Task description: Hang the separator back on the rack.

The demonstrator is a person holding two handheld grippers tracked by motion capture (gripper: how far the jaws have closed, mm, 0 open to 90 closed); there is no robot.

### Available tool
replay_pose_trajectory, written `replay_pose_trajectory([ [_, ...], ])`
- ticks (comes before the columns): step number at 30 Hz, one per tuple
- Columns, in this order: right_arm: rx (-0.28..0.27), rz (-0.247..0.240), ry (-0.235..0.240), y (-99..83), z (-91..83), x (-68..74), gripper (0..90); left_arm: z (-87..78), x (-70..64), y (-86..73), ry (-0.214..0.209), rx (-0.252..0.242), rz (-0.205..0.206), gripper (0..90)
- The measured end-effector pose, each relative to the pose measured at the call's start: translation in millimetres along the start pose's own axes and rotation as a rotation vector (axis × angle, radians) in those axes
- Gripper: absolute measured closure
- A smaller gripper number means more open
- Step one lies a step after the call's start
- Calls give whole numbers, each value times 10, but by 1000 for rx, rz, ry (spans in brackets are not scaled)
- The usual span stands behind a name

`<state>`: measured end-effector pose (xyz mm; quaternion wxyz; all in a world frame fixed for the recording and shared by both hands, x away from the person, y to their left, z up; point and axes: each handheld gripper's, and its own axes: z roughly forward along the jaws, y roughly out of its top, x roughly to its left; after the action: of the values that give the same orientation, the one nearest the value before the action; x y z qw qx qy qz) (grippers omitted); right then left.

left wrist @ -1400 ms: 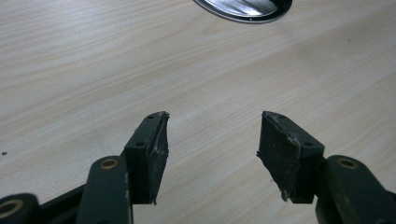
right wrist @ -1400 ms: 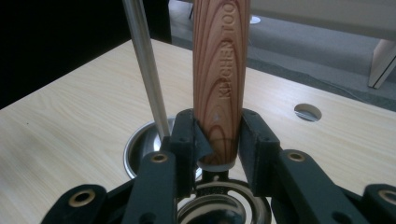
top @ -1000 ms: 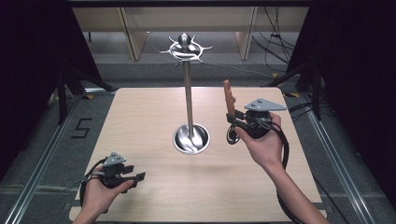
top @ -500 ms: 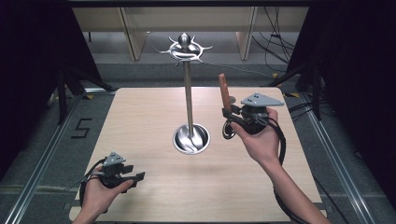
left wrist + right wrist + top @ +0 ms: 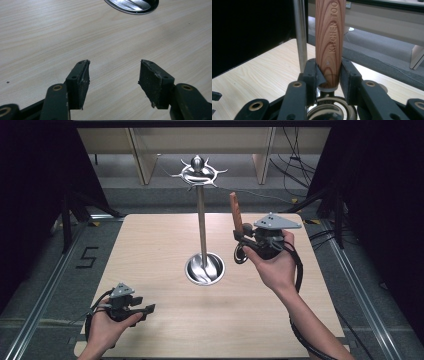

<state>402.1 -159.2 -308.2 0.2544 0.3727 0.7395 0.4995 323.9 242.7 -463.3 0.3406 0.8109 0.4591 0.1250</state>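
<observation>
Pale wood grain covers the table, which stands in a dim room with dark drapes at both sides and shelving behind. At its middle rises a steel utensil stand, a round dished base under a thin pole topped by a ring of hooks.

Clamped between the jaws of the right gripper is a wooden-handled kitchen tool, handle pointing up, its metal end hanging below the jaws in the right gripper view. Over the last second the handle has swung from a lean to nearly upright and drawn closer to the pole, though it sits well below the hooks; I judge the tool is being lined up for hanging and must rise first.

Near the table's front left corner the left gripper rests low, jaws apart and empty, with the stand's base beyond them.
</observation>
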Motion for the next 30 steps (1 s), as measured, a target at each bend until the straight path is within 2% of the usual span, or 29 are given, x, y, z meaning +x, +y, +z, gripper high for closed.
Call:
replay_pose_trajectory([
  [2, 0, -2, 1, 8, 0, 4, 699, -2, 2, 2, -3, 4, 0, 409],
  [3, -5, -18, 5, 15, 6, -2, 699, -1, 1, 2, -2, 2, 0, 409],
  [10, -14, -5, 9, 42, 8, 35, 699, -4, 4, 2, -5, 3, 3, 409],
  [18, -42, -32, -2, 98, -1, 46, 699, 0, 1, 1, 1, -6, 2, 409],
  [19, -39, -20, 3, 103, -6, 54, 699, -1, 1, 1, 1, -6, 1, 409],
  [20, -41, -19, 0, 109, -11, 60, 699, 11, -15, -1, -2, -25, -20, 409],
  [23, -55, -28, -1, 127, -14, 62, 699, -1, 0, 1, 3, -5, 1, 409],
  [25, -69, -18, 3, 138, -12, 74, 699, 13, -18, -2, 1, -28, -22, 409],
  [26, -65, -39, -3, 148, -20, 68, 699, 12, -18, -2, 1, -27, -20, 409],
  [27, -66, -23, 2, 152, -23, 81, 699, 10, -16, -1, 0, -24, -20, 409],
  [30, -74, -45, 7, 178, -26, 80, 699, 10, -15, 0, 1, -25, -19, 409],
])
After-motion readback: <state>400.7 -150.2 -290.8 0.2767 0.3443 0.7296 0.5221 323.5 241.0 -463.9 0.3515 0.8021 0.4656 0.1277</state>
